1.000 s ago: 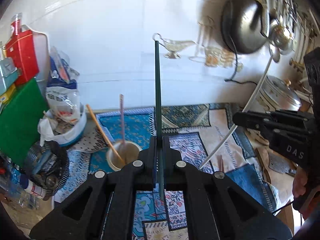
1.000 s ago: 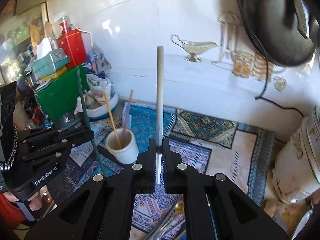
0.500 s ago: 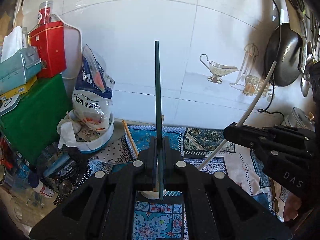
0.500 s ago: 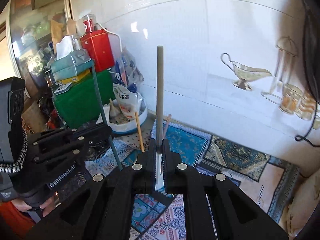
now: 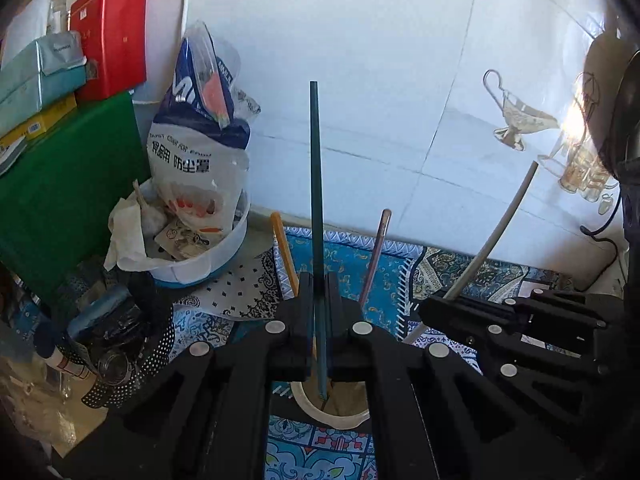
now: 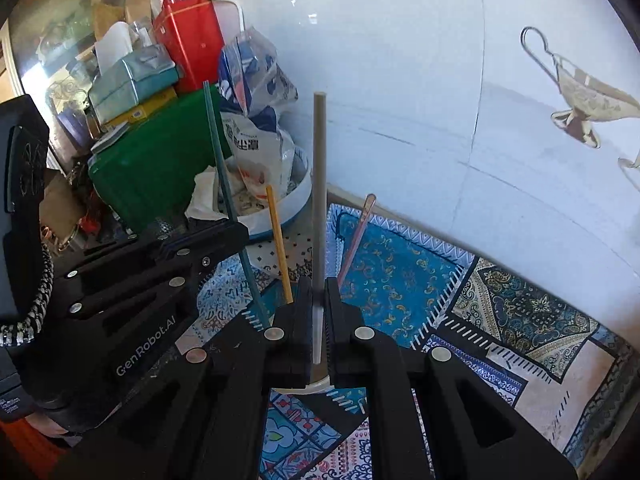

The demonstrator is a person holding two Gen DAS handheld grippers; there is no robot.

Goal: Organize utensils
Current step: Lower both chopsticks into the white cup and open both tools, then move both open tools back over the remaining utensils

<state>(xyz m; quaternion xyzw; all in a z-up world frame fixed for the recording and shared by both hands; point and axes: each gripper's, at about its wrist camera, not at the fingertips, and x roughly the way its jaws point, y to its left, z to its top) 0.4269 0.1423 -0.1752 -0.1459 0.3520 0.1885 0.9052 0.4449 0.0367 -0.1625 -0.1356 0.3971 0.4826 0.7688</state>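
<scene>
My left gripper point(image 5: 319, 300) is shut on a dark green chopstick point(image 5: 315, 184) that stands upright, its lower tip inside the cream cup point(image 5: 340, 414) just below the fingers. My right gripper point(image 6: 319, 308) is shut on a grey chopstick point(image 6: 319, 184), also upright, right over the same cup point(image 6: 308, 387). An orange chopstick point(image 5: 285, 252) and a pink one point(image 5: 375, 256) lean in the cup. The right gripper point(image 5: 500, 320) with the grey chopstick point(image 5: 496, 236) shows at the right of the left wrist view; the left gripper point(image 6: 160, 264) with the green chopstick point(image 6: 224, 188) shows at the left of the right wrist view.
A patterned blue cloth point(image 6: 400, 276) covers the counter. A white bowl with bags point(image 5: 196, 256) stands behind the cup at the left, beside a green box point(image 5: 60, 184) and a red tin point(image 5: 108, 36). A black perforated basket point(image 5: 120, 352) sits front left. A white tiled wall point(image 5: 380, 80) stands close behind.
Both grippers have moved forward and down over the cup, closer to the wall and the left clutter. The green chopstick's tip now sits inside the cup.
</scene>
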